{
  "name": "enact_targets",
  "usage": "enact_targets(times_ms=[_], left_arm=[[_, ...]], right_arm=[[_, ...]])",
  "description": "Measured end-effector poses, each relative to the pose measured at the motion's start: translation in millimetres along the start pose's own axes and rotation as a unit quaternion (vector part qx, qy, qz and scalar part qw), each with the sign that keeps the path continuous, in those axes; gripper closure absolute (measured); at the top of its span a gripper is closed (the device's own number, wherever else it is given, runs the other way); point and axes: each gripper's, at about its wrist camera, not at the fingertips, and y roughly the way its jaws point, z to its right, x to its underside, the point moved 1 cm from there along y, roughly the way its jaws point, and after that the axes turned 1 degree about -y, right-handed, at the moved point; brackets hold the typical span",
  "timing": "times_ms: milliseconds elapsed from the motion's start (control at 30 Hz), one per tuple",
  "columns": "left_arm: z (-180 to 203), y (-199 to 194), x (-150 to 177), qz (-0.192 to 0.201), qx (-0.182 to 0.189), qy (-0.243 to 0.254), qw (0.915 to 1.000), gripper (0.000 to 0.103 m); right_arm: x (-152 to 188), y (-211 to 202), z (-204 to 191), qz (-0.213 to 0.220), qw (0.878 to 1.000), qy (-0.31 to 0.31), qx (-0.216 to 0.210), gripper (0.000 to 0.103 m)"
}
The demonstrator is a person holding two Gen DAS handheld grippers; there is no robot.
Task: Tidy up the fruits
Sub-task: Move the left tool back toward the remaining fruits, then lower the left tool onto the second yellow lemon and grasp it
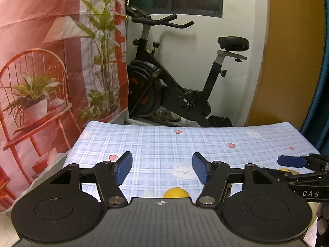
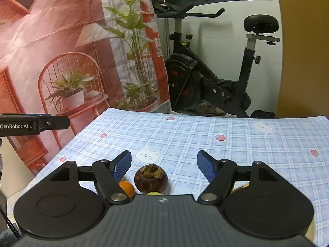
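so the table [image 2: 205, 135] in its blue checked cloth carries the fruit along its near edge. both sets of tongs, left gripper [image 1: 162, 167] and right gripper [image 2: 163, 165], are spread wide with nothing between them. a mangosteen [image 2: 150, 178] sits just ahead of the right gripper, an orange fruit [image 2: 126, 187] beside it, a yellow fruit [image 1: 175, 192] below the left. round fruit this near the edge could roll off if nudged.
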Motion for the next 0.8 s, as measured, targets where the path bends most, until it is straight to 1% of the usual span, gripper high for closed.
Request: enact_targets(times_ms=[67,100,267,367,500,600,667,800], left_arm=[[-2,2,1,0.002,0.004,-0.005,1.0,0.025],[-5,2,1,0.001,0.002,-0.002,1.0,0.024],[-13,10,7,-0.006,-0.003,0.009,0.9999,0.024],[-21,20,11,-0.018,-0.001,0.0,0.9998,0.024],[-31,31,18,-0.032,0.008,-0.015,0.9994,0.025],[-37,38,22,-0.04,0.019,-0.021,0.9988,0.025],[-41,45,24,-0.05,0.033,-0.024,0.9979,0.026],[-51,61,30,-0.072,0.057,-0.039,0.995,0.028]], right_arm=[[0,4,-3,-0.003,1.0,-0.004,-0.002,0.029],[0,7,-4,-0.005,1.0,-0.006,-0.004,0.029],[0,22,-12,-0.015,1.0,-0.02,-0.015,0.029],[-2,33,-17,-0.026,0.999,-0.029,-0.024,0.029],[-1,47,-29,-0.038,0.997,-0.043,-0.049,0.03],[1,59,-41,-0.053,0.995,-0.059,-0.068,0.03],[2,68,-48,-0.065,0.992,-0.072,-0.082,0.03],[10,89,-69,-0.094,0.983,-0.119,-0.103,0.03]])
